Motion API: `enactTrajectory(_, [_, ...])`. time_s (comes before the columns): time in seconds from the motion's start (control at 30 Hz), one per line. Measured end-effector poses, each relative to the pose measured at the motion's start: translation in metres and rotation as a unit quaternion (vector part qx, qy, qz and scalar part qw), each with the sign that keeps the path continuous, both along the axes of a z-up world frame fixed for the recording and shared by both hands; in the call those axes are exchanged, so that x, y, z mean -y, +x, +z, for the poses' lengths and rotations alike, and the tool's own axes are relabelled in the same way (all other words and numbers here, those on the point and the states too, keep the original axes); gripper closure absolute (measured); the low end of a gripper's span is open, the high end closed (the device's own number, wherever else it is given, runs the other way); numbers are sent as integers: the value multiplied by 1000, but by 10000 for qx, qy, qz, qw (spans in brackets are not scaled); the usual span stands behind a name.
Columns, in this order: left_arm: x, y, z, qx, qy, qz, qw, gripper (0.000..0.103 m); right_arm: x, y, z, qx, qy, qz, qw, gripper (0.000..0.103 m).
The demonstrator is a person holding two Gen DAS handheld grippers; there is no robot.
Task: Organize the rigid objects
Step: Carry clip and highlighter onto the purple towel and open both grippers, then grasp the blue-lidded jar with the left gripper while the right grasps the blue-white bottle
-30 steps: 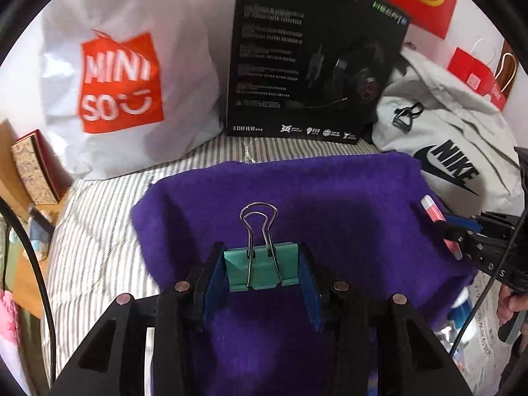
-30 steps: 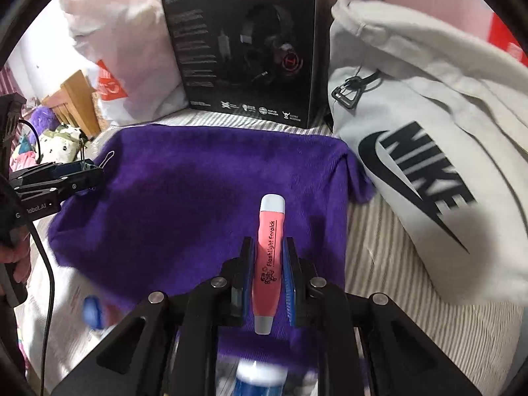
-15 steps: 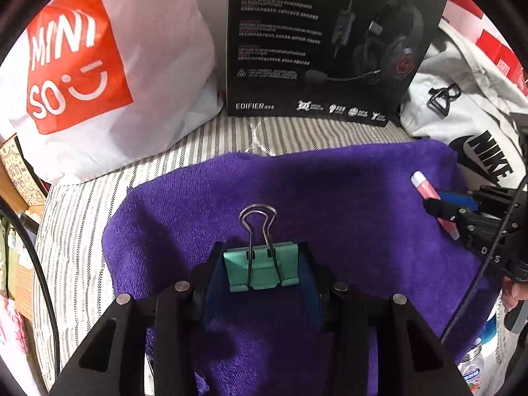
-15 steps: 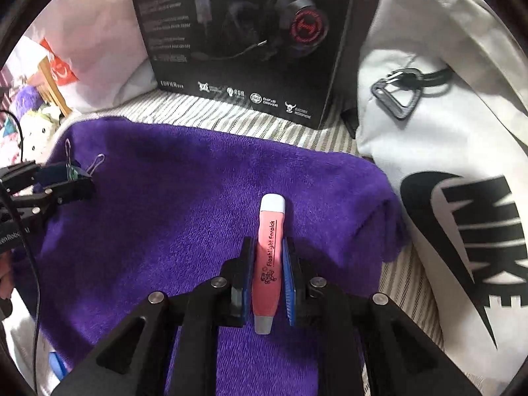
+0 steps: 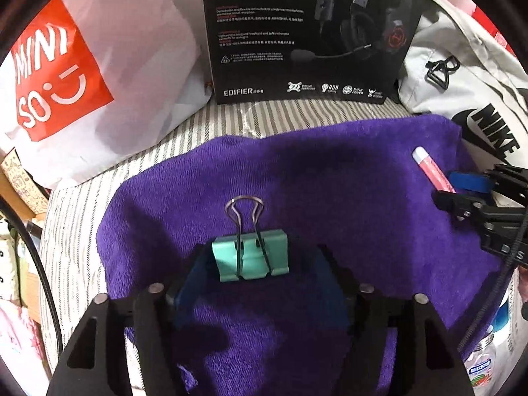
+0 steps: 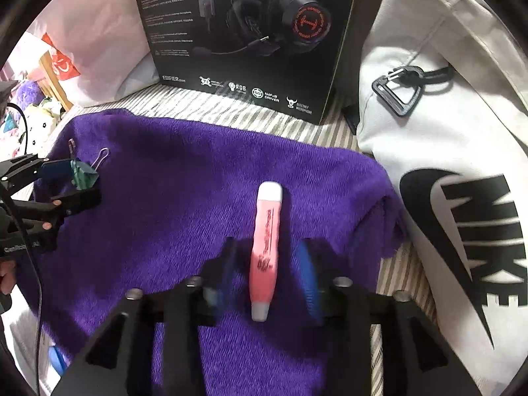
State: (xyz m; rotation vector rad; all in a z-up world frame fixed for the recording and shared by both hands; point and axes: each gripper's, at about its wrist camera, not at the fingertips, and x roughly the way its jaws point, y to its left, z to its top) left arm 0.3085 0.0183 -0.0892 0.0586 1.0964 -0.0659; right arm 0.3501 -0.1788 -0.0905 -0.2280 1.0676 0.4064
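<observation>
A teal binder clip (image 5: 251,259) lies on the purple towel (image 5: 330,198) between the open jaws of my left gripper (image 5: 257,267), with gaps on both sides. It also shows at the left in the right wrist view (image 6: 84,175). A pink highlighter pen (image 6: 266,247) lies on the towel (image 6: 184,198) between the open jaws of my right gripper (image 6: 264,264), free of both pads. The pen (image 5: 432,168) and right gripper (image 5: 462,188) show at the right edge of the left wrist view.
A black Edifier headset box (image 5: 307,29) stands behind the towel. A white Miniso bag (image 5: 82,76) is at the back left, a grey Nike bag (image 6: 455,165) at the right. The striped bedsheet (image 5: 231,115) surrounds the towel. A water bottle (image 5: 481,363) lies at the lower right.
Both grippers moved forward and down over the towel, then opened. The binder clip and the pink pen were let go and now rest on the towel.
</observation>
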Motion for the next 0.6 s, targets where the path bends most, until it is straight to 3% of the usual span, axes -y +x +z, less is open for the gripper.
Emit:
enactTrajectory(0.17, [-2, -17, 12, 159, -134, 151, 9997, 35, 13, -26, 21, 124, 190, -32, 9997, 62])
enactTrajectory(0.4, [13, -89, 49, 681, -376, -147, 9969, 35, 52, -89, 69, 360, 500, -140, 9980, 61])
enactTrajectory(0.6, [33, -145, 55, 671, -588, -446, 9950, 35, 81, -148, 71, 149, 520, -259, 9982, 61])
